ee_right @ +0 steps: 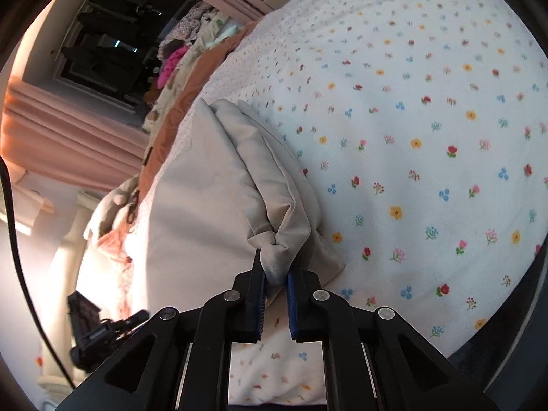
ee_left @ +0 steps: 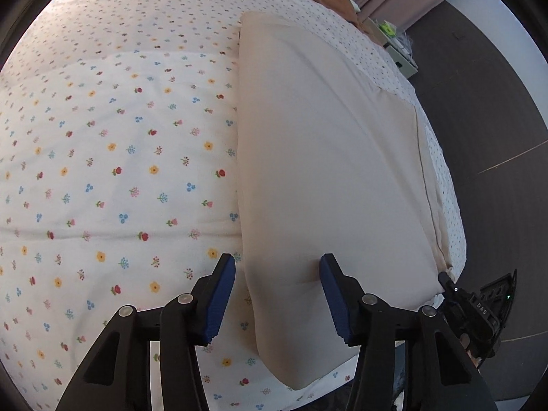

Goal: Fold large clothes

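On floral bedspread (ee_left: 102, 157) – beige garment (ee_left: 325, 157) folded; right claw (ee_right: 275, 274) pinches corner, left claw (ee_left: 277, 267) agape.

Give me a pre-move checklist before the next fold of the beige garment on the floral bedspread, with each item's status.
1. Right claw shut on the beige garment: ok; a bunched corner is pinched between its pads.
2. Left claw gripping the beige garment: not ok; its pads straddle the near folded edge with gaps on both sides.
3. Garment lying flat: ok in the left wrist view, only slight creases.
4. Floral bedspread free of clutter beside the garment: ok.
5. Bedspread caught in the right claw's pinch: cannot tell.
6. Garment's outer edge on the bed: cannot tell; it runs close to the mattress edge.
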Tool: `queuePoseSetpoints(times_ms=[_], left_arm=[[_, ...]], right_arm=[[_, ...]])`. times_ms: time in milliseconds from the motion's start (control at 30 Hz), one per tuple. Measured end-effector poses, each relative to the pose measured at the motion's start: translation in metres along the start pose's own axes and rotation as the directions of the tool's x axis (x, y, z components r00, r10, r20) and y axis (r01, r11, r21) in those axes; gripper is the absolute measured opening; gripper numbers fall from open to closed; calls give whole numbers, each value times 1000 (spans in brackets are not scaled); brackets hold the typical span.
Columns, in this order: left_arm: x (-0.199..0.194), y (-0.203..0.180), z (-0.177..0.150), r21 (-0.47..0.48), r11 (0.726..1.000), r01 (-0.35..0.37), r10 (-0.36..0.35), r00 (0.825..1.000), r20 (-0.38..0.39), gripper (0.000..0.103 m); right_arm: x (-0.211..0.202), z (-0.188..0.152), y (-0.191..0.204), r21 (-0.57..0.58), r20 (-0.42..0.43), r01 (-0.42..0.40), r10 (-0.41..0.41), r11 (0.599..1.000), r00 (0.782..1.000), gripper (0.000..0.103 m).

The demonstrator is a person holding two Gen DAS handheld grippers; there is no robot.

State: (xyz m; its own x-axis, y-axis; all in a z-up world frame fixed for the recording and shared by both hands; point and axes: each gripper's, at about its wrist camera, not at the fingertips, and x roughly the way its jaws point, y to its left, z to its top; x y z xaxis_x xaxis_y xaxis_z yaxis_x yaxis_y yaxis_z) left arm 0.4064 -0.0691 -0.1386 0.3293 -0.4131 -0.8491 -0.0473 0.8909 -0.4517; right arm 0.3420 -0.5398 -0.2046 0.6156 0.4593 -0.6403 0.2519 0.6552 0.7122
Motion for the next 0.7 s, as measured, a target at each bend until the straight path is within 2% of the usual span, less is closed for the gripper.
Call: queuePoseSetpoints(times_ms=[67, 100, 133, 200, 267, 400, 500, 567, 700], left_arm=[[-1, 0, 3, 3, 1000, 1, -1, 1000, 15, 53], [-1, 1, 5, 5, 1000, -2, 2, 1000, 22, 53], [0, 1, 8, 3, 1000, -2, 2, 1000, 25, 53], [3, 2, 13, -5, 1000, 4, -4, 1000, 29, 53], [4, 3, 18, -7, 1000, 5, -4, 999, 32, 53], [9, 6, 28, -15, 1000, 4, -4, 999, 36, 53], [14, 8, 38, -21, 1000, 4, -3, 999, 36, 53], [16, 8, 45, -20, 1000, 1, 0, 999, 40, 53], [21, 11, 59, -27, 1000, -6, 7, 999, 51, 53]], right_arm=[[-4, 5, 1, -7, -8, -9, 9, 1000, 1000, 19], [-7, 6, 4, -28, -1, 17, -17, 999, 1000, 35], [-11, 10, 10, -69, 22, 74, -72, 995, 997, 57], [-16, 17, 15, -111, 52, 116, -111, 987, 993, 69], [-17, 28, 19, -143, 43, 88, -83, 986, 996, 69], [-2, 54, 28, -217, -27, 80, -88, 973, 996, 69], [12, 72, 31, -254, -90, 35, -59, 966, 994, 69], [27, 86, 32, -285, -144, -5, -37, 959, 989, 69], [61, 113, 28, -314, -236, -28, -49, 949, 970, 69]])
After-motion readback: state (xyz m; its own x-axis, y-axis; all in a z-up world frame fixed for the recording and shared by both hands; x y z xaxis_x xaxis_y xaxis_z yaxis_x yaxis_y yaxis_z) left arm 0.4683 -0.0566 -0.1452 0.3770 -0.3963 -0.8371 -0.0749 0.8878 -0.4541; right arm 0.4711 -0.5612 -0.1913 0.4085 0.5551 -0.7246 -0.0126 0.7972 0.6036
